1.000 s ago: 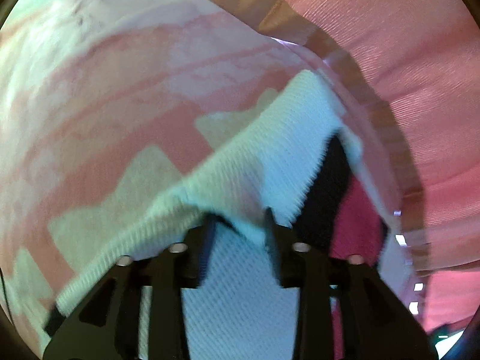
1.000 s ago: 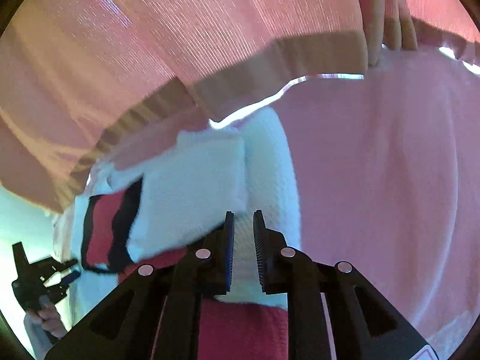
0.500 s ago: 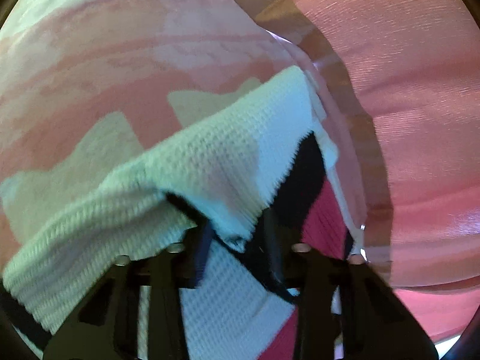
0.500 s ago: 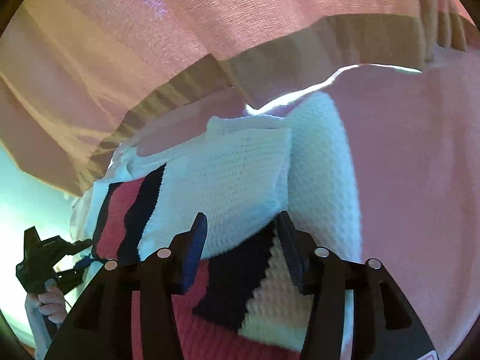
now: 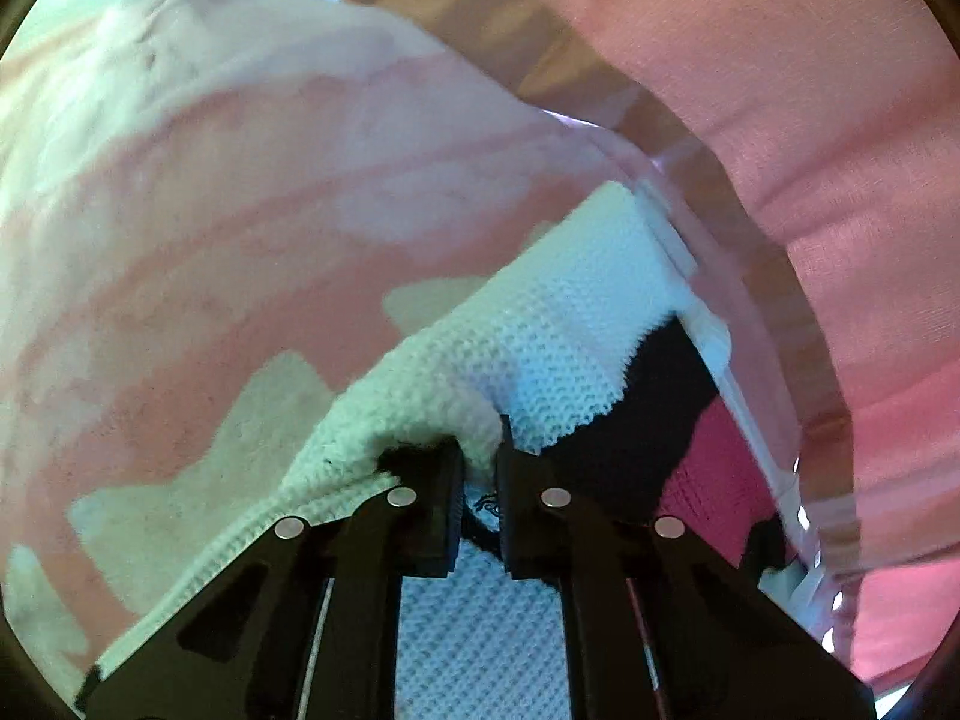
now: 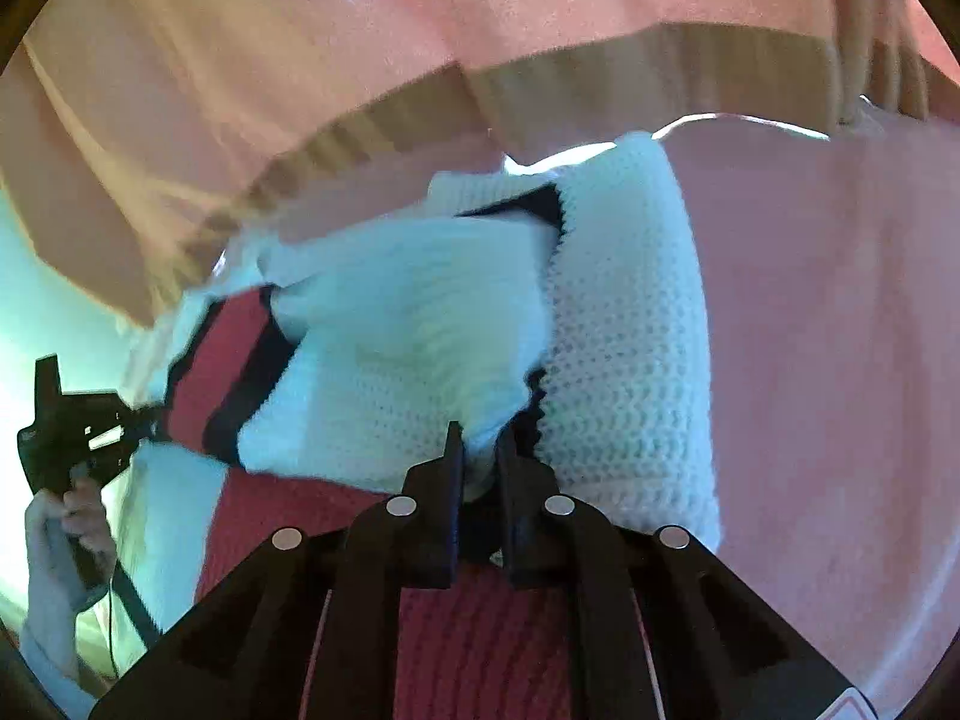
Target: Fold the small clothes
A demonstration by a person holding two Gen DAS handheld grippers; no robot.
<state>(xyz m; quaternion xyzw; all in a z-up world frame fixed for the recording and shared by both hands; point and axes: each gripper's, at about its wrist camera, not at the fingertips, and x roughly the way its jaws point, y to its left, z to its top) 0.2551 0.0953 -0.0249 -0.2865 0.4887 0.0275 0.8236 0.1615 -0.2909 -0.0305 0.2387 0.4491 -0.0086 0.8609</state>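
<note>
A small knitted sweater (image 5: 558, 354), white with black and red stripes, lies on a pink and white patterned cloth (image 5: 240, 210). My left gripper (image 5: 480, 462) is shut on a white knit edge of the sweater at its near side. In the right wrist view the same sweater (image 6: 420, 348) is partly folded over itself. My right gripper (image 6: 480, 456) is shut on its white edge near a black stripe. The left gripper (image 6: 78, 432) and the hand holding it show at the far left of that view.
A pink curtain with a tan band (image 6: 420, 60) hangs close behind the sweater; it also shows in the left wrist view (image 5: 810, 120). The pink surface (image 6: 840, 360) stretches to the right of the sweater.
Both grippers were open around the knit half a second ago and have now closed on the sweater's edge. The sweater's white layer has shifted and bunched at the fingertips.
</note>
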